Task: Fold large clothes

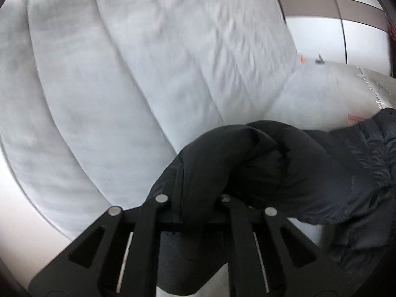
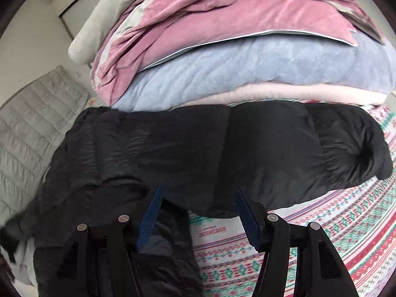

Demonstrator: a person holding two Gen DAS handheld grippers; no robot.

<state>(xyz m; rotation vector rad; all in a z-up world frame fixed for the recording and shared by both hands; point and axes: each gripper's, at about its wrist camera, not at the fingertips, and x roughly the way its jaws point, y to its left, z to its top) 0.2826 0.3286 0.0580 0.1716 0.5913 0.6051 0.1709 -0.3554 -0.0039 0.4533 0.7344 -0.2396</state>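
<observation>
A black puffer jacket (image 2: pixel 247 148) lies spread across a patterned bedsheet (image 2: pixel 321 235), one sleeve end bunched at the right. My right gripper (image 2: pixel 198 198) hovers open over the jacket's near edge. Its blue pads (image 2: pixel 151 215) stand wide apart, the left one over dark fabric and the right one over the sheet. In the left wrist view a puffy fold of the same jacket (image 1: pixel 272 163) is lifted off the bed. My left gripper (image 1: pixel 198 198) is shut on it, and the fabric bulges over the fingertips and hides them.
Folded blankets are stacked behind the jacket: pink (image 2: pixel 210 24) on top, blue (image 2: pixel 247 69), then pale pink (image 2: pixel 272 94). A grey quilted pad (image 2: pixel 32 128) lies at the left. A pale grey padded cushion (image 1: pixel 123 74) fills the left wrist view, with a tiled wall (image 1: pixel 346 7) beyond.
</observation>
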